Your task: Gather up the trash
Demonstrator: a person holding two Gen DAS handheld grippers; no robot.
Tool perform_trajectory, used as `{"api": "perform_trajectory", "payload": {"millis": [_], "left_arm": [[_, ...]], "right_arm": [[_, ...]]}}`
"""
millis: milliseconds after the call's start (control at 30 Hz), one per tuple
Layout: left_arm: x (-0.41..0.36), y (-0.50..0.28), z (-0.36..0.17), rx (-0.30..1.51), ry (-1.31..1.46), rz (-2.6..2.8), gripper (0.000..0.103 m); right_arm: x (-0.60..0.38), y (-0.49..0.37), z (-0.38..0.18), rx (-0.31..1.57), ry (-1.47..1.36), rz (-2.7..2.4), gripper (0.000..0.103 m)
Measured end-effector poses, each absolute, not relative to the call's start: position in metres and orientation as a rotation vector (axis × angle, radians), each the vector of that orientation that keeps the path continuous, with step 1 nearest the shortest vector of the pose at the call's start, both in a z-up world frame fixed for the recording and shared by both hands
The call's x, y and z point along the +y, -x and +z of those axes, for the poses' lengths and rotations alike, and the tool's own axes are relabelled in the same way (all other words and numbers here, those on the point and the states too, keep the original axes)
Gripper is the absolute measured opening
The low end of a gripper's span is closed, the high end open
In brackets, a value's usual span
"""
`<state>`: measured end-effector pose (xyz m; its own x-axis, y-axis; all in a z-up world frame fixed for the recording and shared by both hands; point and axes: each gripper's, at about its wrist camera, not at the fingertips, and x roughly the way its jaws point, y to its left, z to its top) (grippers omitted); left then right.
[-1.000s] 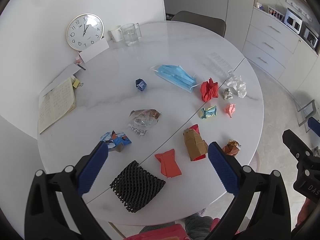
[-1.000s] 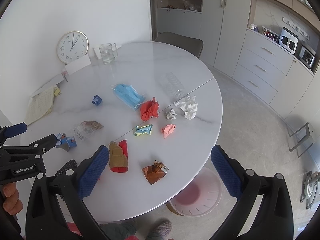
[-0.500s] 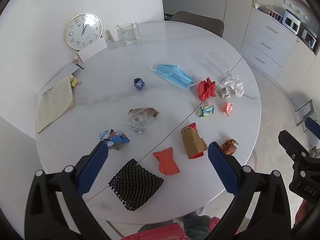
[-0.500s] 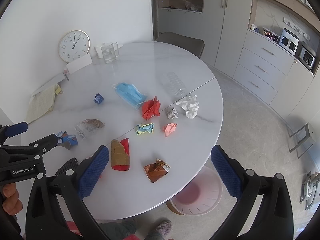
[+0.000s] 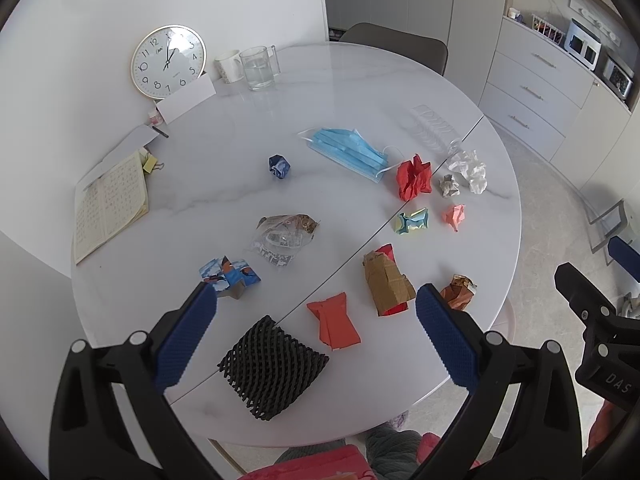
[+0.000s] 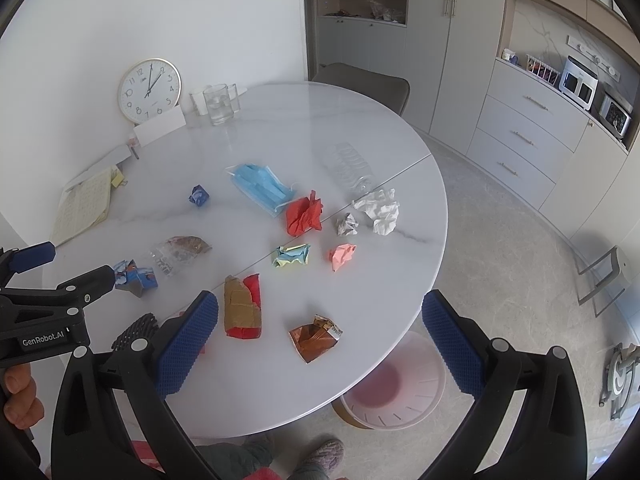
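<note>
While both tongs are held above the near edge of the round table (image 5: pixel 248 92), nothing is gripped: the left gripper (image 5: pixel 316 320) and the right gripper (image 6: pixel 320 332) are spread wide. Between the left fingers, a black foam net (image 5: pixel 272 372) and a flat orange paper (image 5: pixel 334 320) are seen, the paper's long axis running away from the tongs. Just beyond, a brown-and-red wrapper (image 5: pixel 386 280) is laid lengthwise, pointing away. A crumpled copper wrapper (image 6: pixel 316 336) lies between the right fingers. A pink bin (image 6: pixel 396 392) stands on the floor below the table edge.
</note>
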<state>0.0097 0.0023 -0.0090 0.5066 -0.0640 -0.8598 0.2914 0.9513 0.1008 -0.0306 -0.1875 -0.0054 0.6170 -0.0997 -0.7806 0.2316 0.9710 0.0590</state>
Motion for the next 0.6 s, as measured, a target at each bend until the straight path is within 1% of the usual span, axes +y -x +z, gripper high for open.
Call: {"api": "perform_trajectory", "payload": {"millis": [600], "left_arm": [[0.0099,-0.0119,-0.0130,1.033,-0.245,-0.231,0.095]], "right_arm": [[-0.1816,0.0286,-0.0071,0.904,-0.171,-0.192,0.101]]}}
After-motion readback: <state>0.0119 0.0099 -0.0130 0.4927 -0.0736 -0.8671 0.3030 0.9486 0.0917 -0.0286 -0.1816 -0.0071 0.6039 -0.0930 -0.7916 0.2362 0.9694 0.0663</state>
